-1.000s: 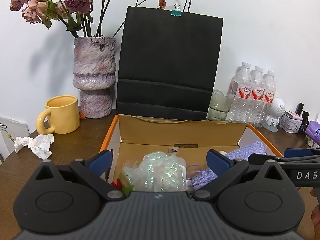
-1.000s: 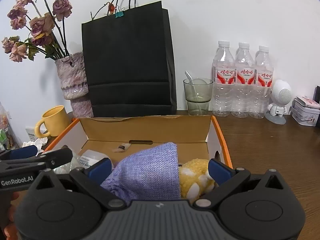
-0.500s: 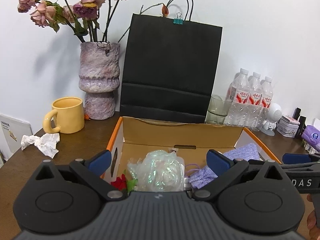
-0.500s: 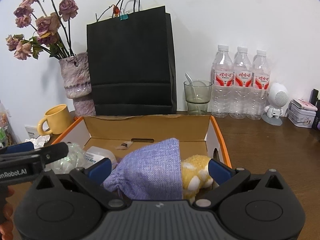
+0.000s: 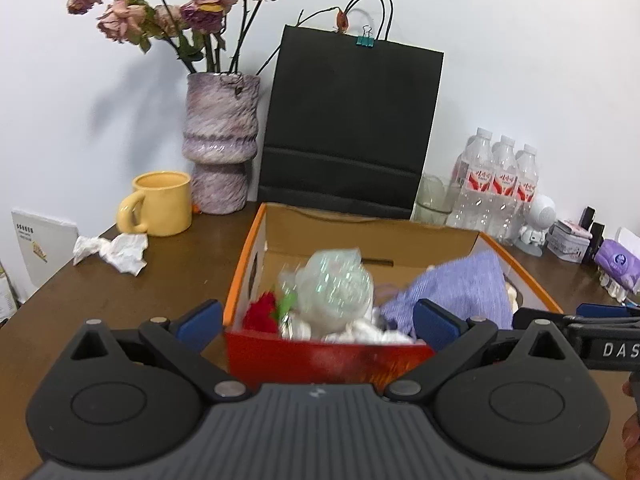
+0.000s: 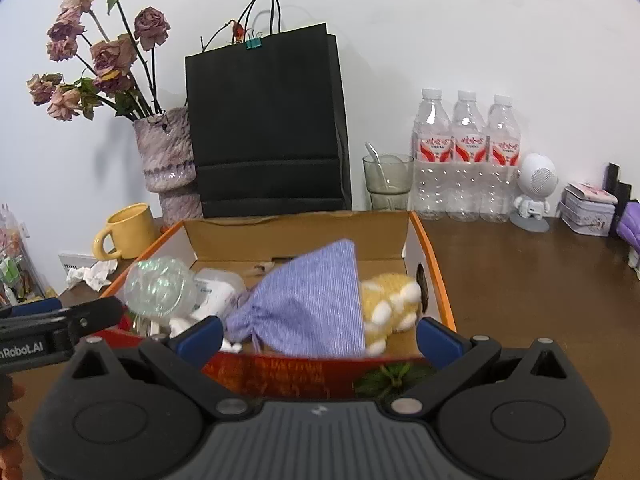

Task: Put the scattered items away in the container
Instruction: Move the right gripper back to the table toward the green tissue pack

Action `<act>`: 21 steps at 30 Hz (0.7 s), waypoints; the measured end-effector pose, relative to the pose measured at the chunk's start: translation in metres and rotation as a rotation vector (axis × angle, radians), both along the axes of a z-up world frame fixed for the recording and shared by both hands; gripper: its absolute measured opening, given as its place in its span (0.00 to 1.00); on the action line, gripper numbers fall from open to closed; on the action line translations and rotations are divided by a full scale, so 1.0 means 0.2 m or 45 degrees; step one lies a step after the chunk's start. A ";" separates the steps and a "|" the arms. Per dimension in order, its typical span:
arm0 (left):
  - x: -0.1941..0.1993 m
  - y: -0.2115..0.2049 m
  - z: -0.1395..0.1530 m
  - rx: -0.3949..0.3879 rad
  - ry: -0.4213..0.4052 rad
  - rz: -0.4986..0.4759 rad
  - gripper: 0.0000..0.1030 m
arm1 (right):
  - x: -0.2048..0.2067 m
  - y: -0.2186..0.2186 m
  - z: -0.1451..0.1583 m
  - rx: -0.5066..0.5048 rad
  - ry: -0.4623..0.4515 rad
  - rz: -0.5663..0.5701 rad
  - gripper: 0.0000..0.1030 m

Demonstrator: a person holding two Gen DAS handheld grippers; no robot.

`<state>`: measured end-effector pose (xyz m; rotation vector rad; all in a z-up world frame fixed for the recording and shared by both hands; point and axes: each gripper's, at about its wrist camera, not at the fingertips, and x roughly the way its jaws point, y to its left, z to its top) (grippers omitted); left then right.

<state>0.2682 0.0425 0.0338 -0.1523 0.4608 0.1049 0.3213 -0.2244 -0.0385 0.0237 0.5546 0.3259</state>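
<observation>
An open cardboard box with orange edges and a red front wall (image 5: 244,280) (image 6: 434,264) sits on the brown table. In it lie a shiny clear plastic bundle (image 5: 340,284) (image 6: 160,288), a purple drawstring pouch (image 5: 468,288) (image 6: 312,300), a yellow and white plush (image 6: 392,300), a red flower (image 5: 262,314) and white bits. My left gripper (image 5: 318,320) is open and empty, just in front of the box's front wall. My right gripper (image 6: 318,336) is open and empty, also at the front wall.
A crumpled white paper (image 5: 112,252) lies on the table left of the box, near a yellow mug (image 5: 160,208). A vase of dried roses (image 5: 220,148), a black paper bag (image 5: 348,128), a glass (image 6: 386,180), water bottles (image 6: 466,160) and small items stand behind.
Both grippers have drawn back and up from over the box; its red front wall now shows. The box contents have not moved.
</observation>
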 end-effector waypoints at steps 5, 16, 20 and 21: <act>-0.11 0.03 -0.06 -0.008 0.043 0.017 1.00 | -0.11 -0.02 -0.04 -0.014 0.005 -0.008 1.00; -0.25 0.05 -0.16 -0.018 0.105 0.034 1.00 | -0.25 -0.04 -0.18 -0.057 0.070 -0.009 1.00; -0.29 0.04 -0.18 -0.003 0.124 0.028 1.00 | -0.29 -0.03 -0.22 -0.066 0.091 -0.007 1.00; -0.30 0.04 -0.19 -0.001 0.132 0.029 1.00 | -0.30 -0.03 -0.23 -0.067 0.093 -0.004 1.00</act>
